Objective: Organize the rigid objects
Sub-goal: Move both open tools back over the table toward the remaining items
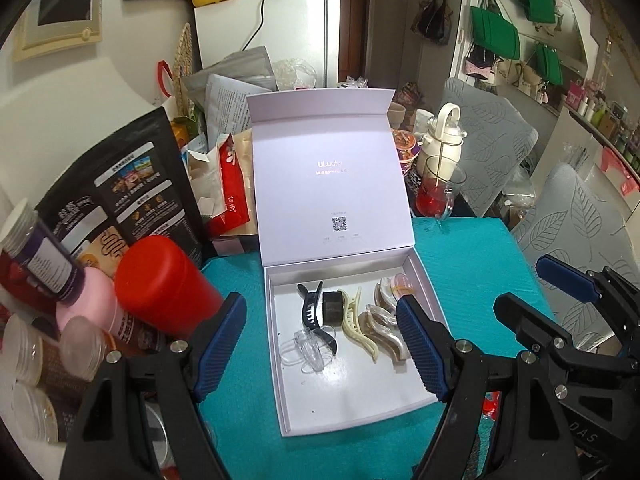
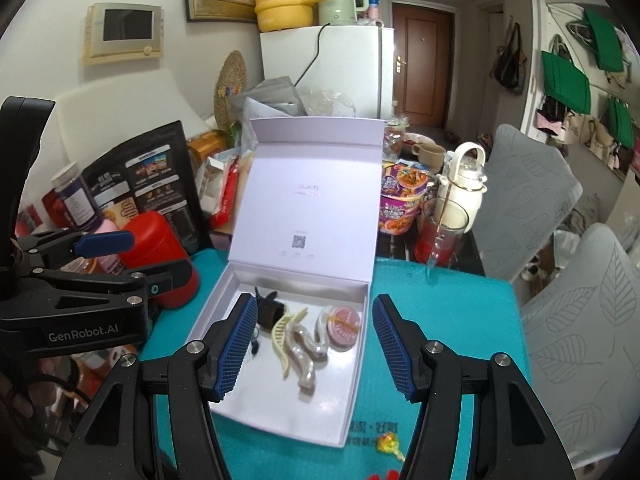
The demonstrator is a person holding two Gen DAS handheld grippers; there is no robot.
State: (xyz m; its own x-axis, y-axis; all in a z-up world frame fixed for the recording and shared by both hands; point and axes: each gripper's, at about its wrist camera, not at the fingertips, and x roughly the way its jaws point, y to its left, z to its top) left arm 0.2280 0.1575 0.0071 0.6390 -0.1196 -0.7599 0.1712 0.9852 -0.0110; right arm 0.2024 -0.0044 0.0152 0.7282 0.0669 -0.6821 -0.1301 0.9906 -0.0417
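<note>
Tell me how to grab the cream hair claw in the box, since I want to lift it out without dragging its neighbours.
Probably grip the cream hair claw across its narrow curved spine near the middle, coming from above with the open left gripper. It lies flat lengthwise, with the black cube and pearly clip close on either side, so its far toothed end offers the freest approach.

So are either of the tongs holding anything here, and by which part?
Nothing is held. The left tongs and right tongs are both open and empty above the open box; the hair clips lie inside it.
</note>
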